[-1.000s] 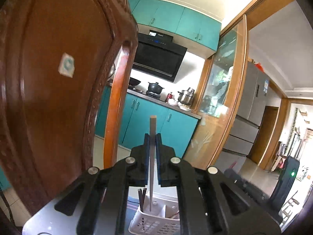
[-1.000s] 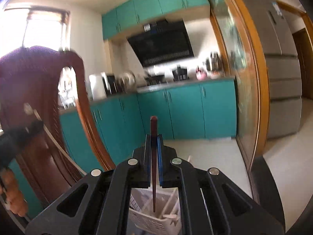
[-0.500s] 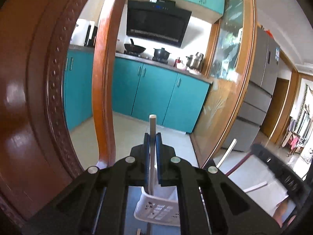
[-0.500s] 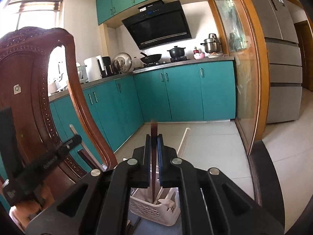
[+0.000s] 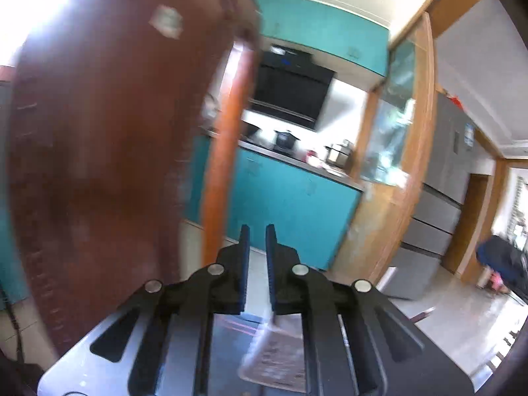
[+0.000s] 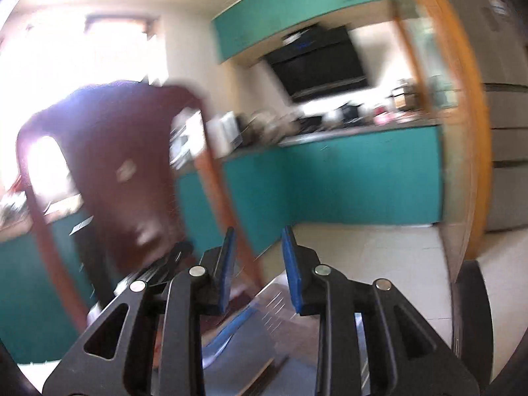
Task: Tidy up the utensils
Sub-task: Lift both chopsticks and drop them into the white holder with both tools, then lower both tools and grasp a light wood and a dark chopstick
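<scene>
Teal glossy cabinets (image 5: pixel 290 208) behind dark carved wood chair (image 5: pixel 99 151). L gripper (image 5: pixel 256 241) slightly parted, empty; only there, blurred white perforated basket (image 5: pixel 277 356). R gripper (image 6: pixel 257 241) spread wide, empty.

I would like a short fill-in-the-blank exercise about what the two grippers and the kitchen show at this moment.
1. The left gripper holds ____ between its fingers.
2. The right gripper is ____, its blue pads apart.
3. The kitchen cabinets are ____ in colour.
4. The wooden chair stands on the ____ side of both views.

Missing words: nothing; open; teal; left
</scene>
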Demonstrator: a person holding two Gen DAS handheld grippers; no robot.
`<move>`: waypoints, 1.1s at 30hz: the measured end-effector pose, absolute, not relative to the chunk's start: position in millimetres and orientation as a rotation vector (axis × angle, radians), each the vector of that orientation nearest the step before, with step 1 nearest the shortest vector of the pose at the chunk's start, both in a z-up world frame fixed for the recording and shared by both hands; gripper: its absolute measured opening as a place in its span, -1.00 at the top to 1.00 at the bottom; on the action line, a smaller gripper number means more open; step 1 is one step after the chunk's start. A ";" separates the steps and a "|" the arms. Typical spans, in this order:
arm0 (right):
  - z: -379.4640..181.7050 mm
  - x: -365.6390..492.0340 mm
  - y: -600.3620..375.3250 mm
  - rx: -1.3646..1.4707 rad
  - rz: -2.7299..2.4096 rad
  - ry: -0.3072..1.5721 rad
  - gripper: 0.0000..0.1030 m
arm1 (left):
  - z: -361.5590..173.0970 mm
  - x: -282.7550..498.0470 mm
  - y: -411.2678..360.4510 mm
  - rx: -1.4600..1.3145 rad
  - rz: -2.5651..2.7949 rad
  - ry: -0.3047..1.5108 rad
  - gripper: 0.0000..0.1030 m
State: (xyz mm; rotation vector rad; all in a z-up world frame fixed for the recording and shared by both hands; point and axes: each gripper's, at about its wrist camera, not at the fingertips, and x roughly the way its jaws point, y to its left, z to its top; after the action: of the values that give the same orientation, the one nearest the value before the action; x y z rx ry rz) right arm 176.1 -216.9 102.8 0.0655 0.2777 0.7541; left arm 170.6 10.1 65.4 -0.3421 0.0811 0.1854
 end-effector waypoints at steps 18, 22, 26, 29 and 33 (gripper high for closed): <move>-132.1 306.1 -101.8 0.014 0.475 0.879 0.68 | -38.6 196.8 26.4 -0.239 0.196 0.587 0.66; -142.8 319.0 -101.7 0.028 0.438 0.914 0.79 | -49.9 204.2 21.2 -0.189 0.171 0.656 0.60; -147.1 323.3 -114.5 0.013 0.447 0.976 0.84 | -69.6 215.8 17.8 -0.185 0.084 0.789 0.60; -150.0 321.1 -134.2 -0.005 0.423 1.003 0.86 | -88.2 222.2 9.9 -0.186 0.004 0.887 0.60; -158.3 325.0 -160.9 0.029 0.360 1.018 0.85 | -108.3 225.4 -8.3 -0.165 -0.083 0.978 0.59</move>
State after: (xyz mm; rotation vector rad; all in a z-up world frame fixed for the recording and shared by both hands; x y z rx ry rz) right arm 325.0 -160.9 -158.3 0.0294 1.0183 0.3602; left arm 225.4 -8.3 -108.3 -0.1646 0.9775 -0.0832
